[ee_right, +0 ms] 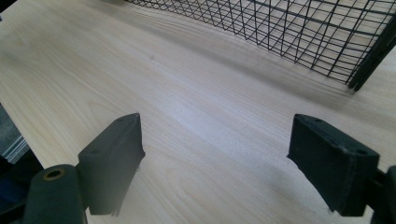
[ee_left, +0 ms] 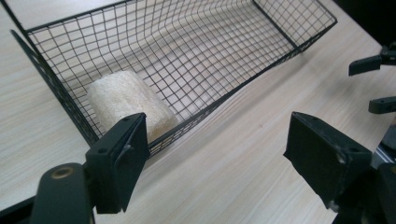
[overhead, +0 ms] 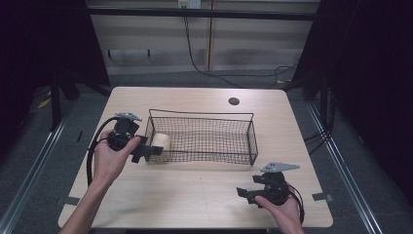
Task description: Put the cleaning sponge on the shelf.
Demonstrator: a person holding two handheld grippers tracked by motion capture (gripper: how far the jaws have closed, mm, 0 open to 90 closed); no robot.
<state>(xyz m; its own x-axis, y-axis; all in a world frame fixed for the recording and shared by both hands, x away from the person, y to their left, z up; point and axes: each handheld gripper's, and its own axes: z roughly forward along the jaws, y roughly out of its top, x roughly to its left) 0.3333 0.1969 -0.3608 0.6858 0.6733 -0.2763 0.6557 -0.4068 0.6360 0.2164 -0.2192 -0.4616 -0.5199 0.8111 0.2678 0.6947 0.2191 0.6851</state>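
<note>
- The step in hand is judged to be the placing of the pale roll (ee_left: 126, 109) in the wire basket (overhead: 204, 155); the roll is seen lying on its side at the basket's left end, against the near-left corner.
- The left tool (overhead: 148, 151) is held just outside the basket's near-left corner, its jaws spread wide and gripping nothing; in the left gripper view one jaw is seen in front of the roll, with the mesh between them.
- Whether the roll has just been let go or is about to be fetched cannot be told.
- The right tool (overhead: 245, 194) is held low over the near right part of the worktop (overhead: 195, 200), well apart from the basket, its jaws likewise spread and empty.
- If the roll is to be taken, a reach over the rim from above would be called for, since the mesh wall bars a sideways approach.
- The roll is a short cylinder, cream-coloured, with a rough, fibrous-looking surface; some give under the jaws is expected.
- The basket is long and rectangular, made of thin black wire in a fine square grid, with a heavier rim wire and a raised handle loop at each end.
- The worktop is a pale wood-grain laminate with rounded corners, and a dark round cable hole (overhead: 234, 101) is set near its far edge.
</note>
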